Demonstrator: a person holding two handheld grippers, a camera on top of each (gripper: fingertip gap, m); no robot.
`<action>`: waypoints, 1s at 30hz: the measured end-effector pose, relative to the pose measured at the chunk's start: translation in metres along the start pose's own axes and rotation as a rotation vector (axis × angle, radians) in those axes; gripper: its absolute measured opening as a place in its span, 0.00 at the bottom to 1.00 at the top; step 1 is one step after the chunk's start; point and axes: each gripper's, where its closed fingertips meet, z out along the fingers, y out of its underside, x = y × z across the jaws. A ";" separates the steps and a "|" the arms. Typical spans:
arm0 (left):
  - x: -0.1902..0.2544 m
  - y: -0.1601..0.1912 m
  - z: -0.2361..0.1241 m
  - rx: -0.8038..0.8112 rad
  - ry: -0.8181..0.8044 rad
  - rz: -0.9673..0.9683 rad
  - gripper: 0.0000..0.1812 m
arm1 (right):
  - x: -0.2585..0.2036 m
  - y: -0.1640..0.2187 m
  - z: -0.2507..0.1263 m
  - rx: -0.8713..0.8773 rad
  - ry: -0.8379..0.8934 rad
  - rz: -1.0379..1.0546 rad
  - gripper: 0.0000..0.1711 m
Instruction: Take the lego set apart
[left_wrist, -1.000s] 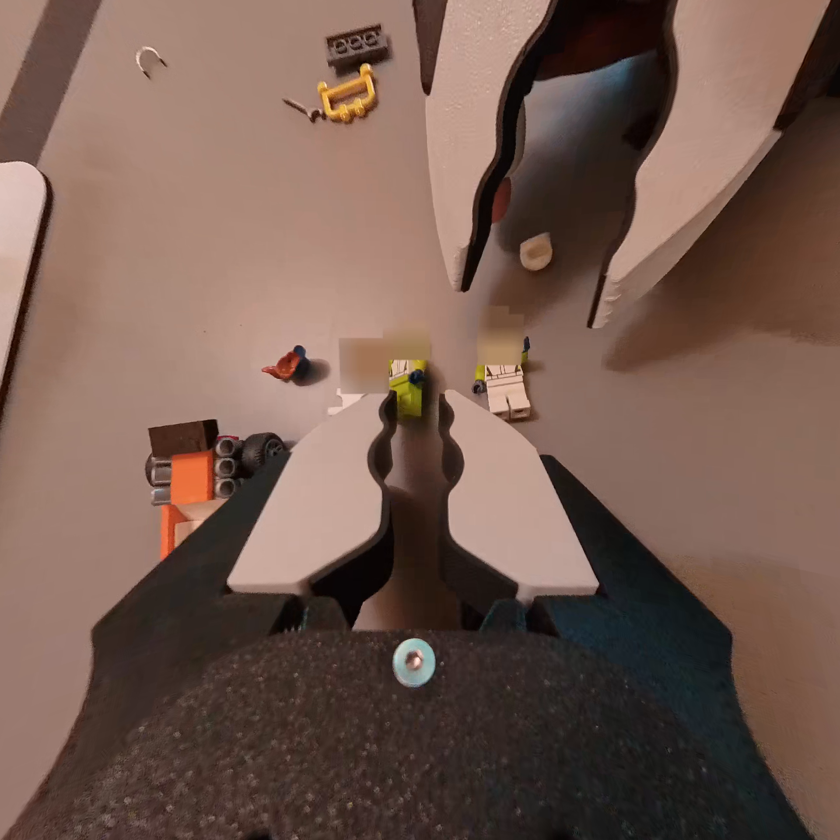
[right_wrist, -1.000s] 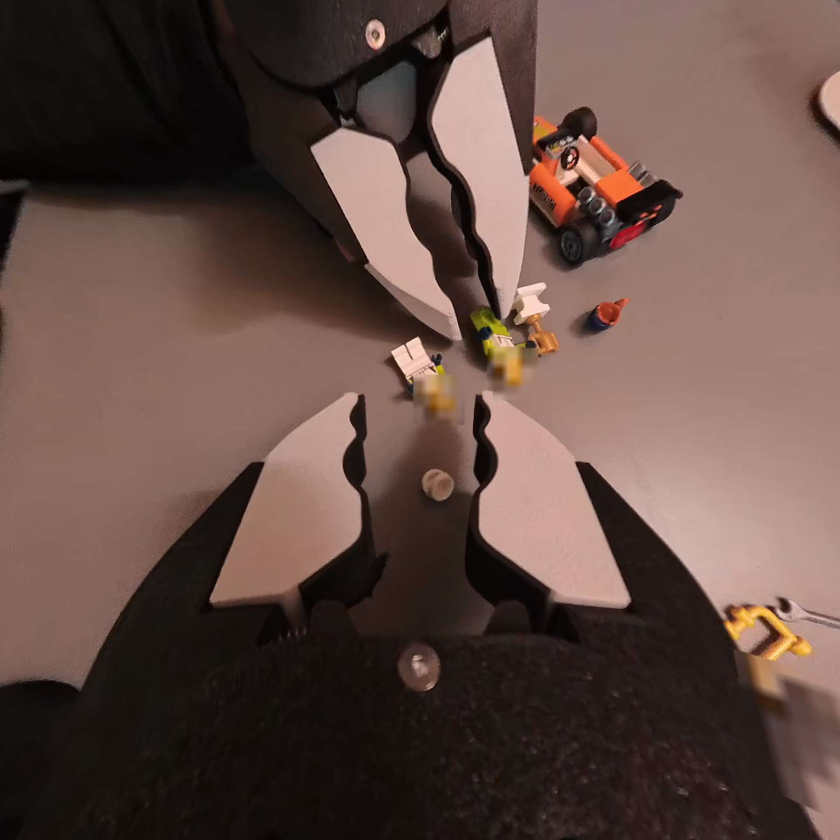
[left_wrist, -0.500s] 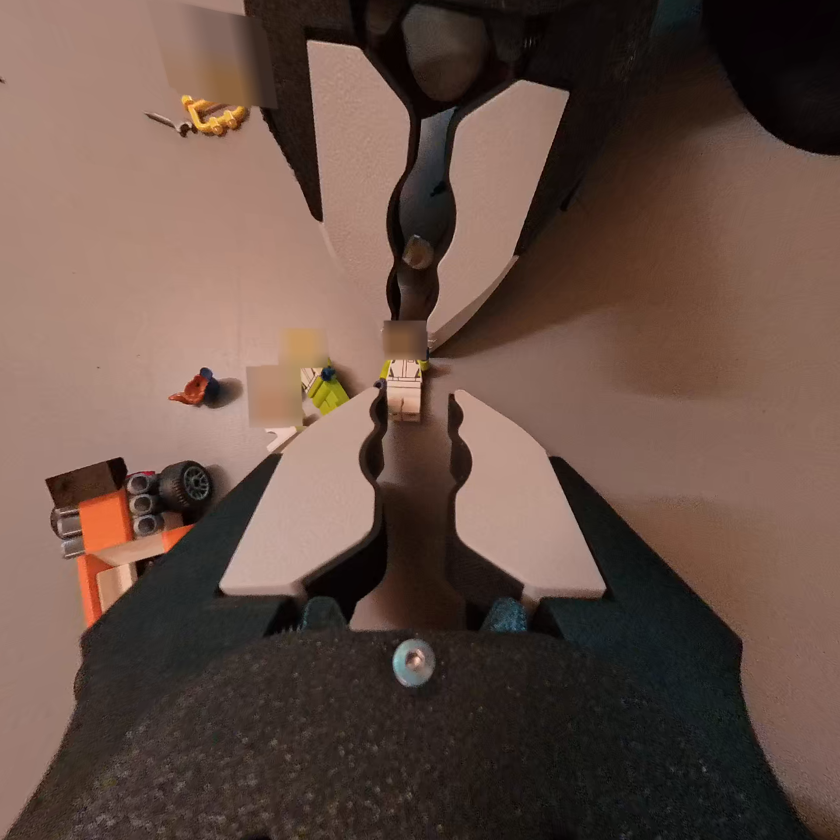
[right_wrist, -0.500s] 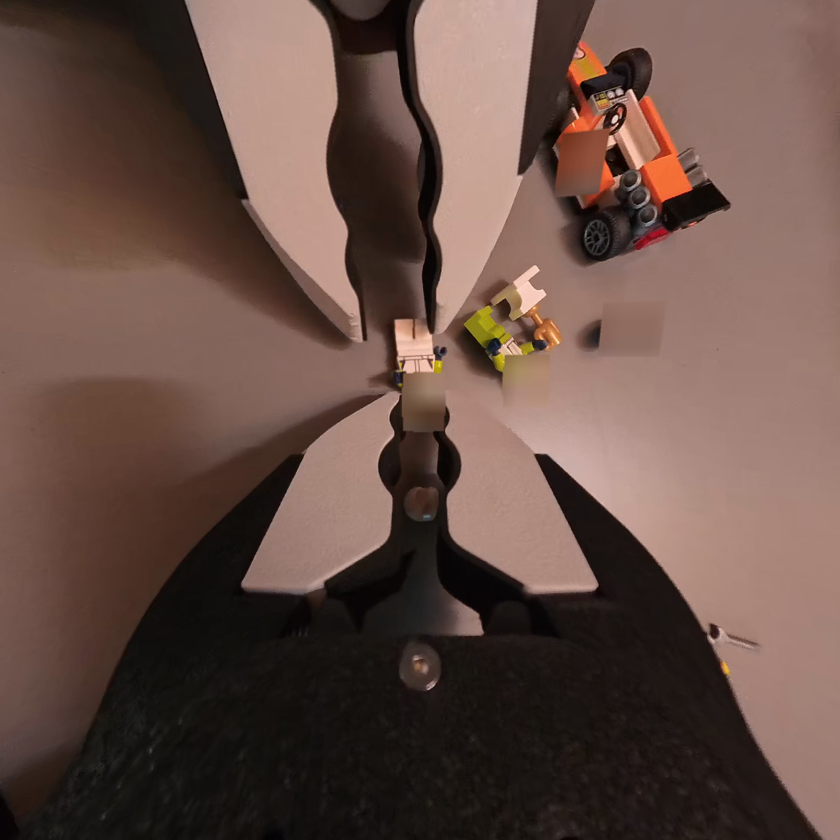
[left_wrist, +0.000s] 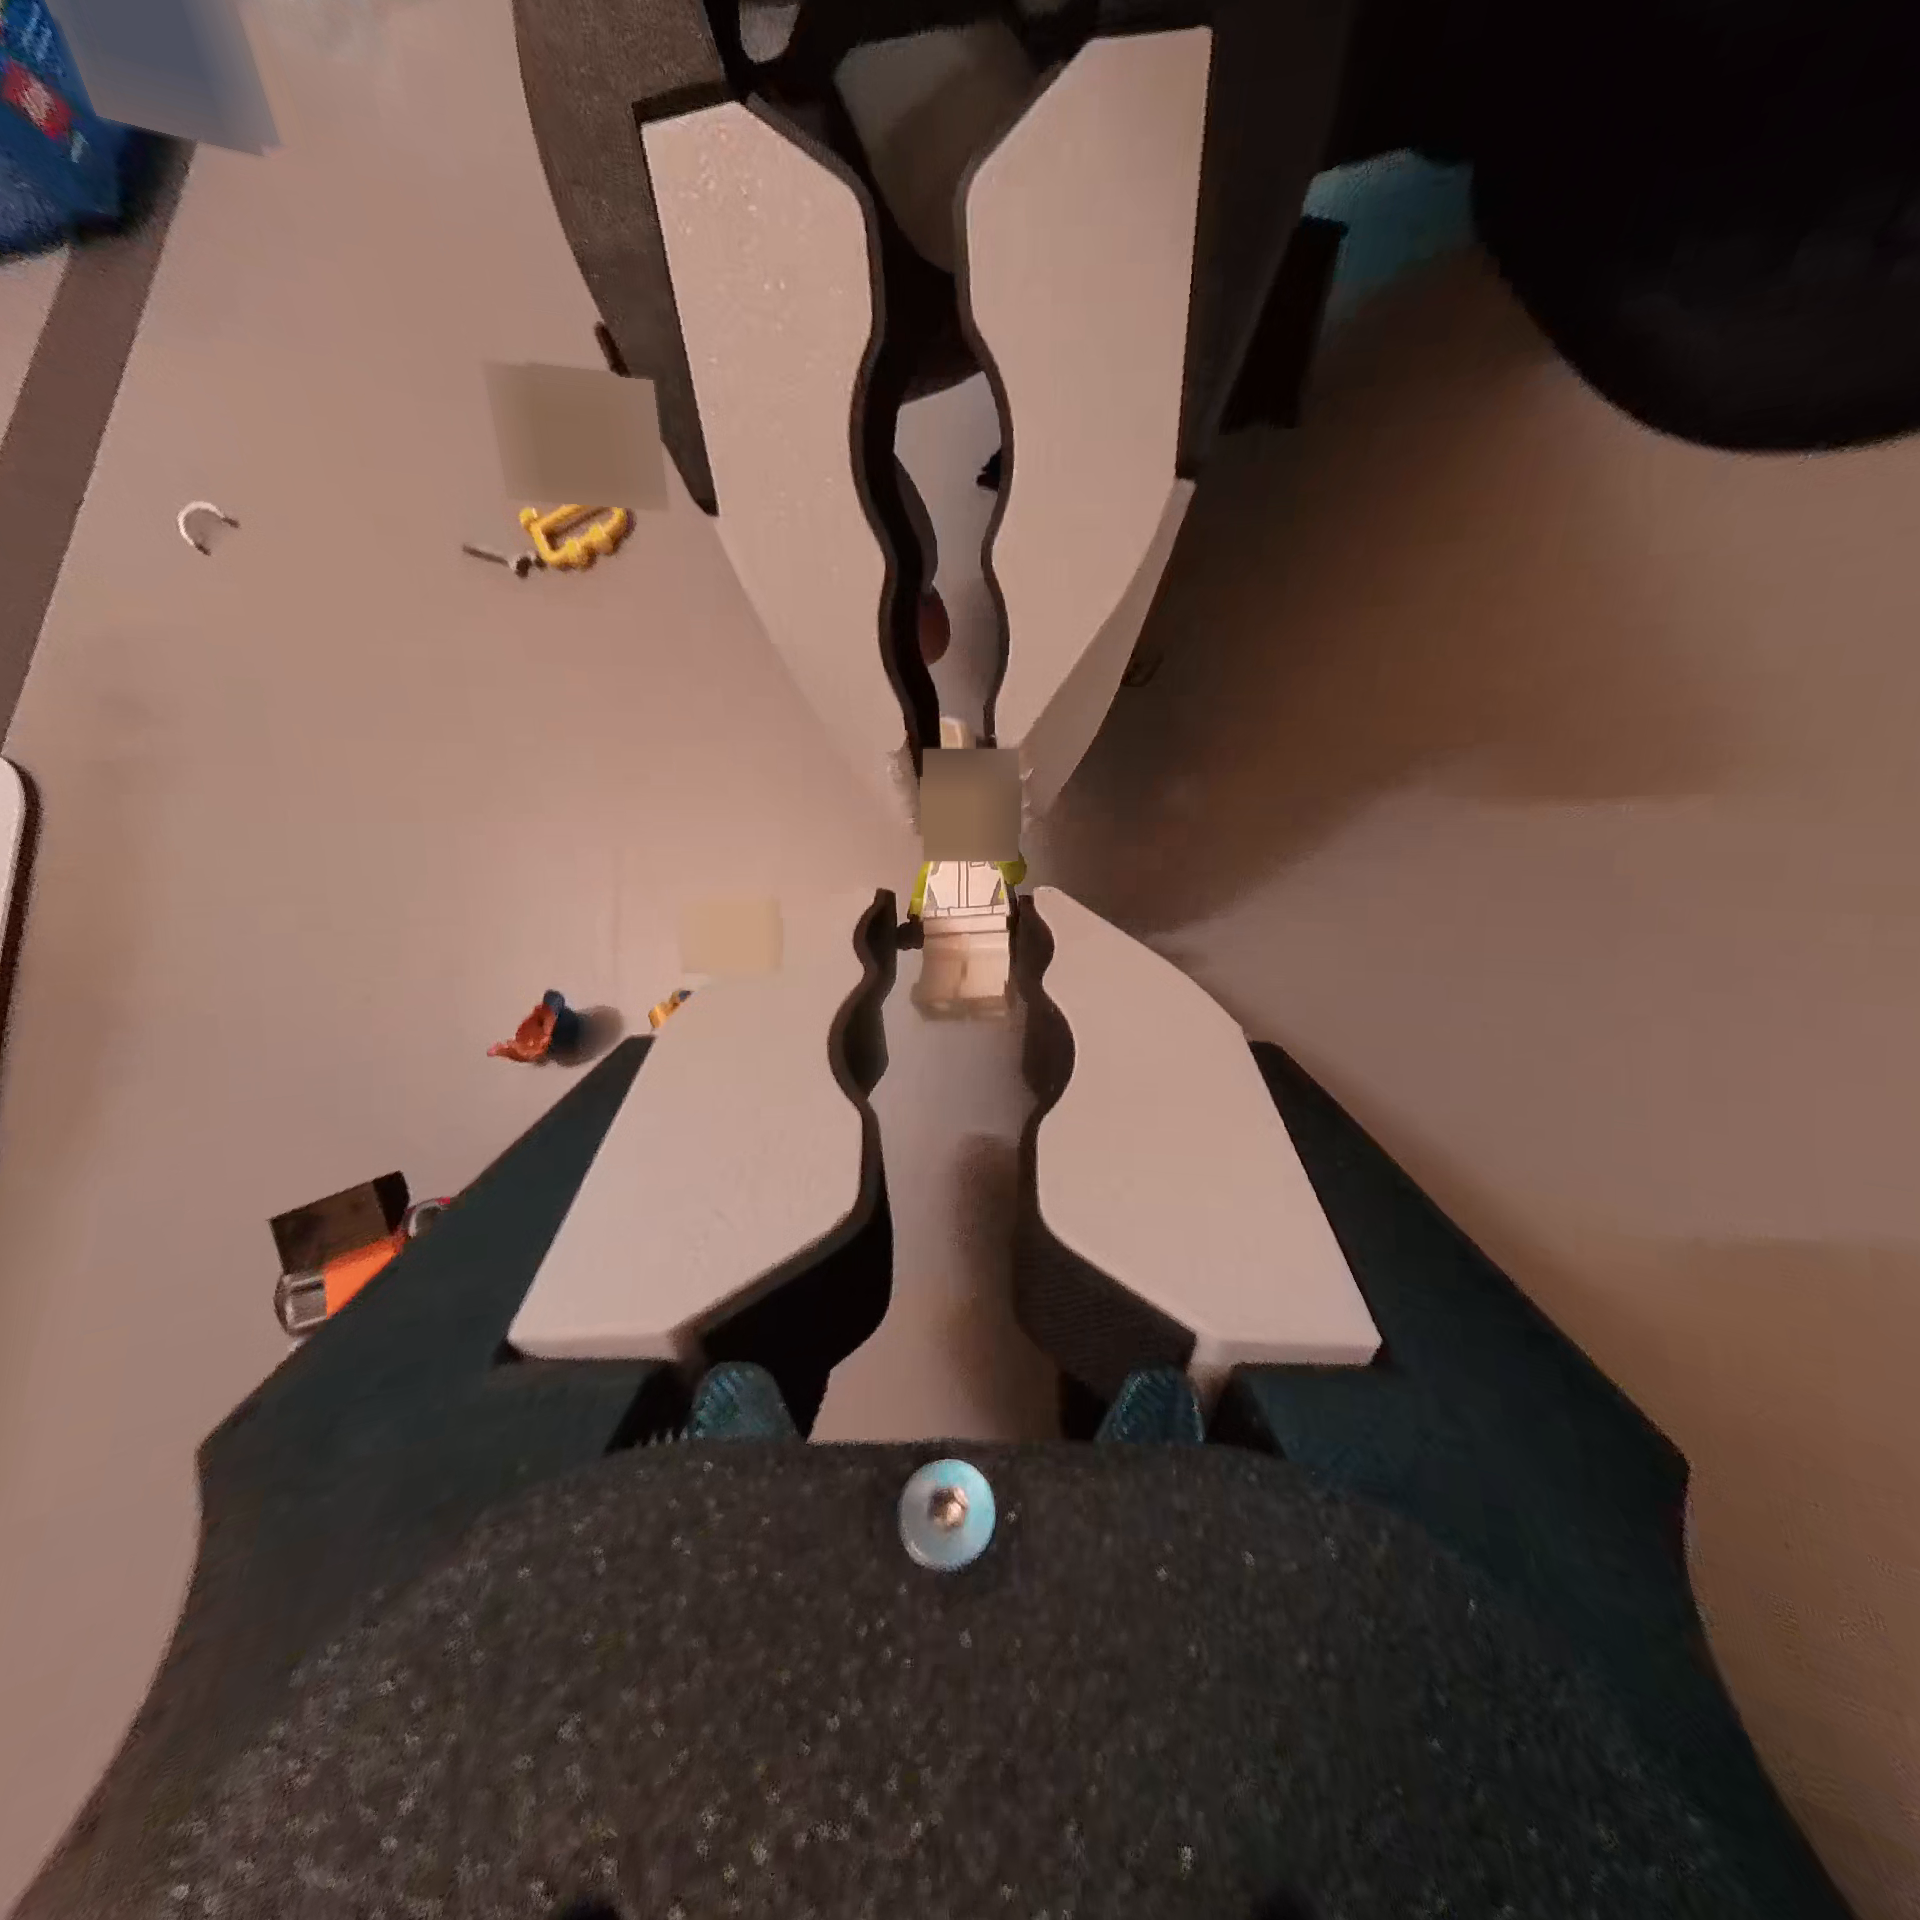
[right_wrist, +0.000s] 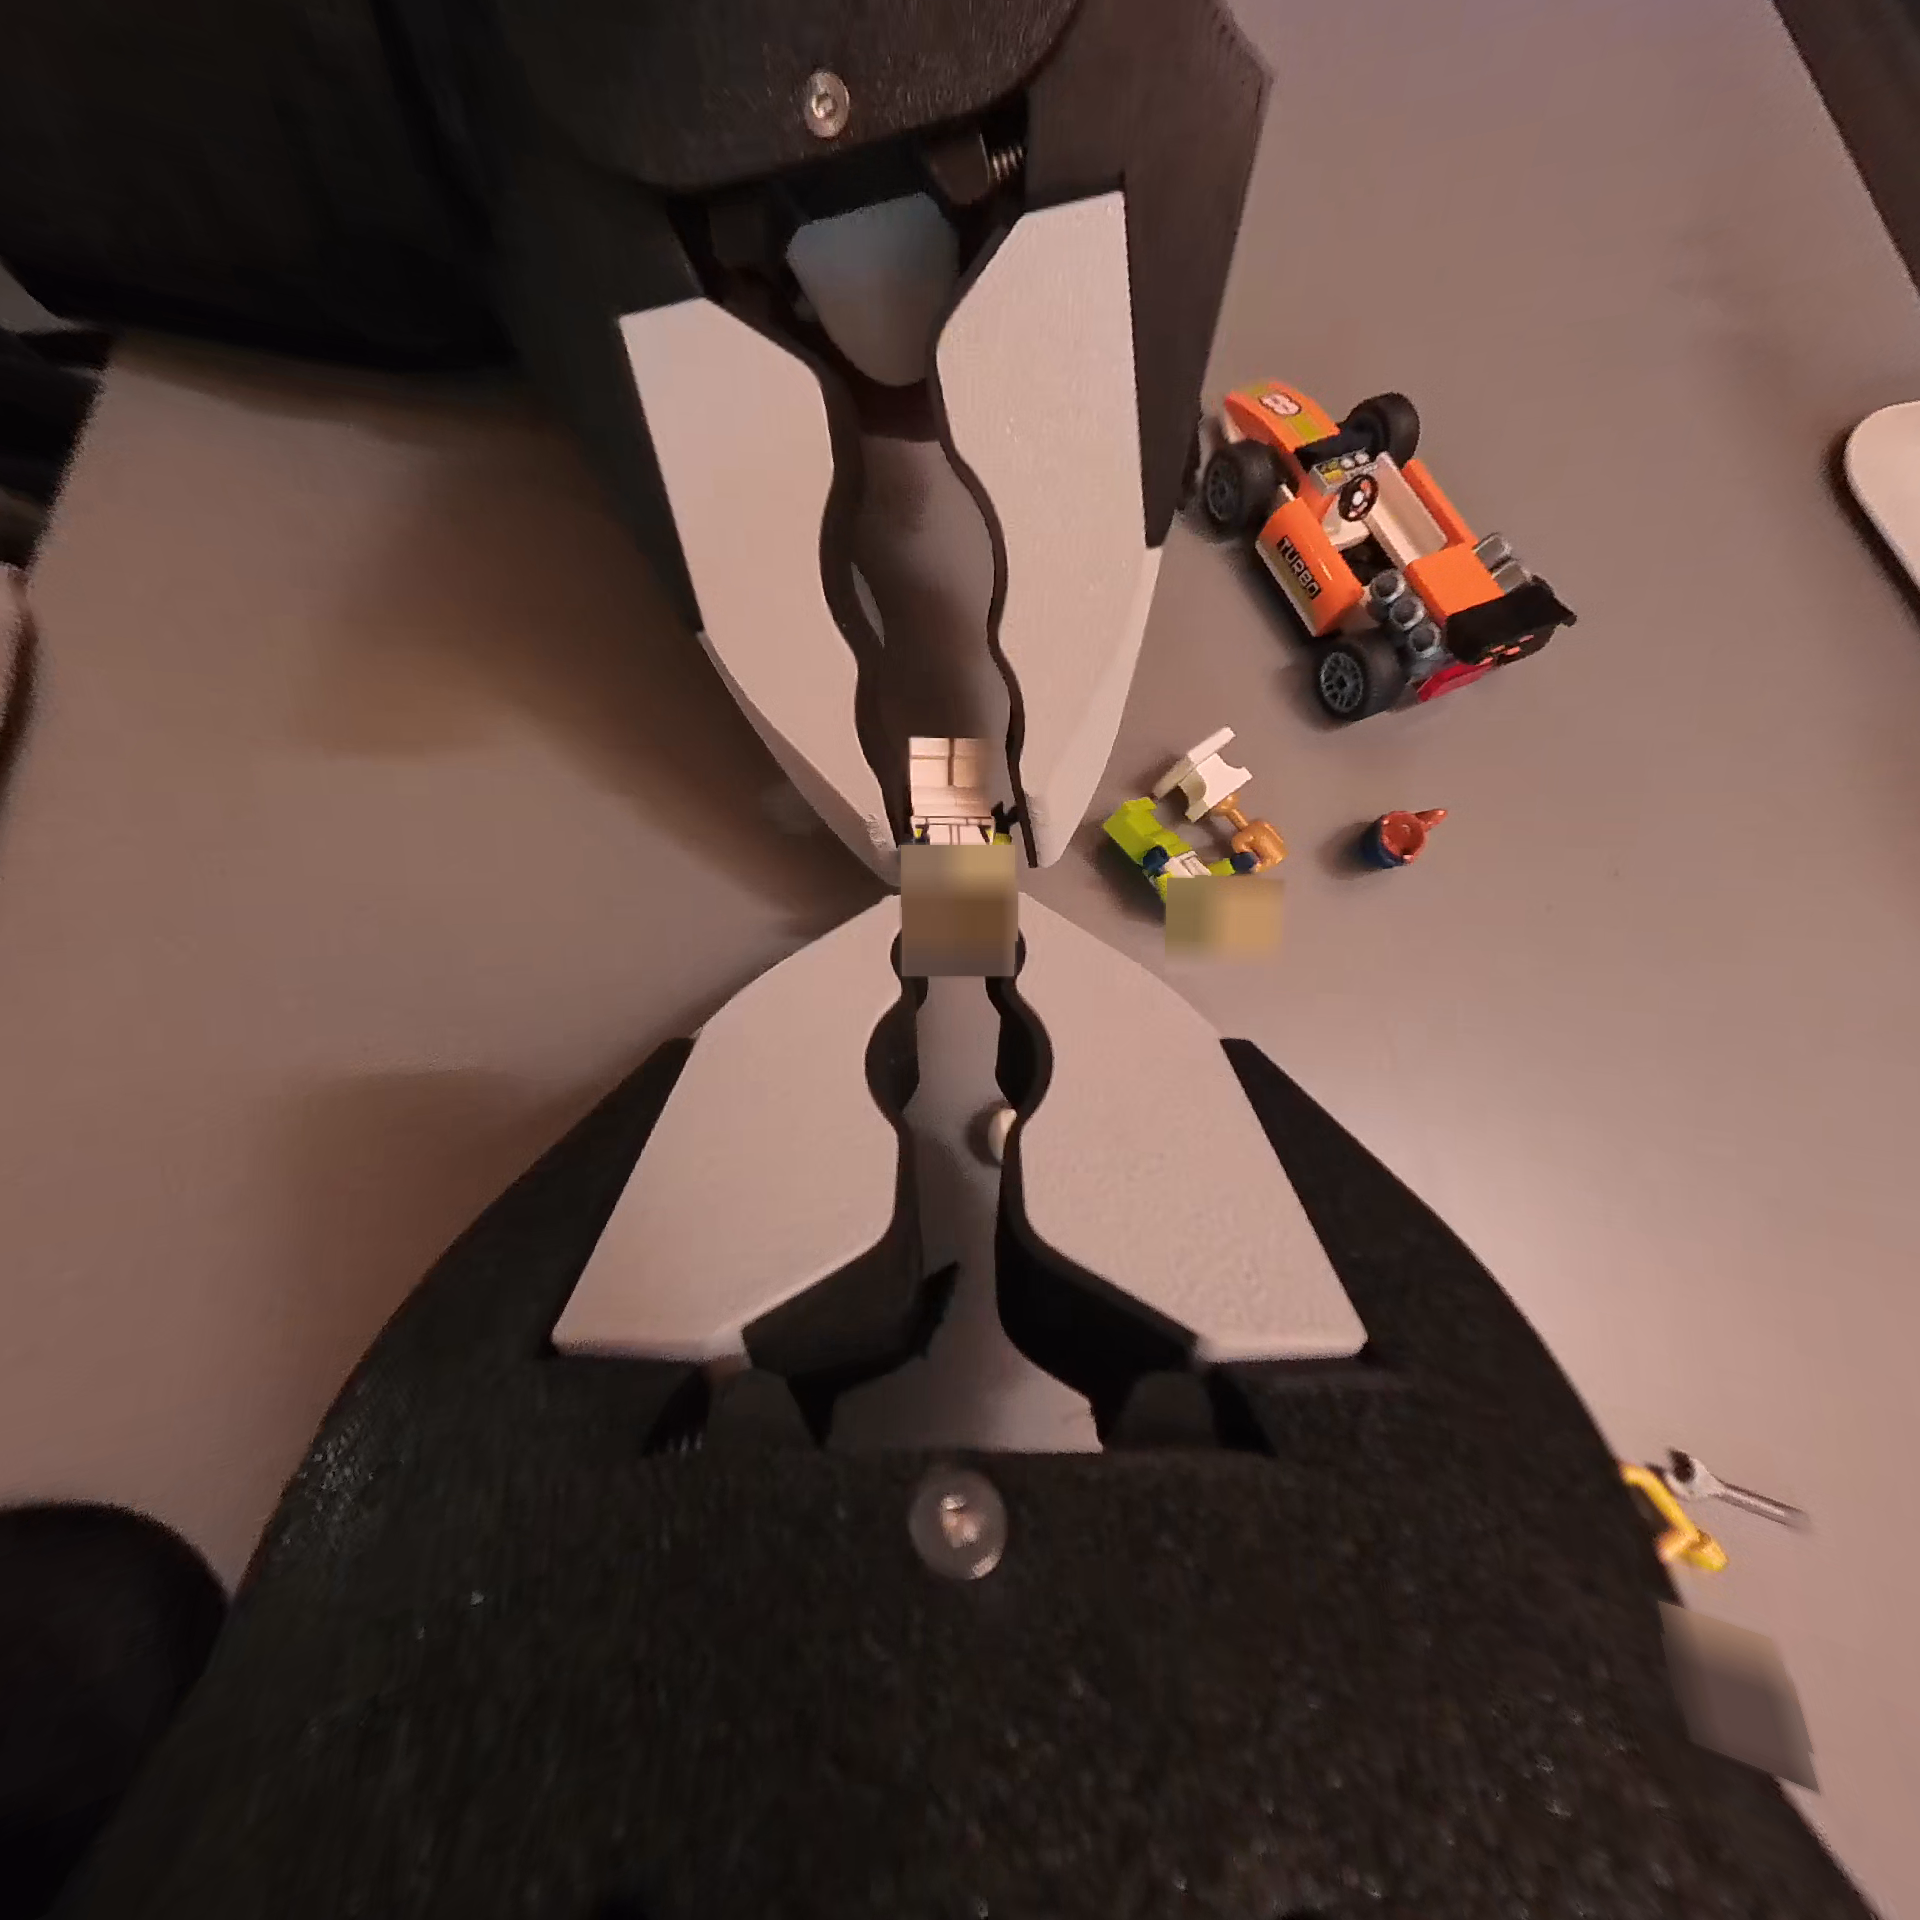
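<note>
Left wrist view: we see our left gripper (left_wrist: 954, 914) with its tips set either side of the white legs of a minifigure (left_wrist: 964, 935), while the right gripper (left_wrist: 951, 727) opposite is clamped on its upper end. In the right wrist view the figure hangs between both tips, over the middle of the grey tabletop (right_wrist: 416, 883). A second minifigure (right_wrist: 1174, 836) and an orange lego car (right_wrist: 1371, 540) lie toward the far right edge.

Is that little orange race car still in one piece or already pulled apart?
Apparently in one piece: the orange car stands on its wheels, with spoiler and steering wheel attached, neither claw touching it.
</note>
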 end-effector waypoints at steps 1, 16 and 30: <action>0.001 -0.002 -0.001 0.014 0.009 -0.004 0.12 | -0.001 -0.001 -0.003 0.012 -0.011 0.003 0.06; 0.003 0.002 0.002 0.041 0.077 -0.069 0.09 | 0.000 0.006 -0.016 0.048 -0.065 0.071 0.06; 0.010 -0.015 -0.013 0.261 0.300 -0.339 0.14 | -0.004 -0.007 -0.026 0.122 -0.049 0.030 0.06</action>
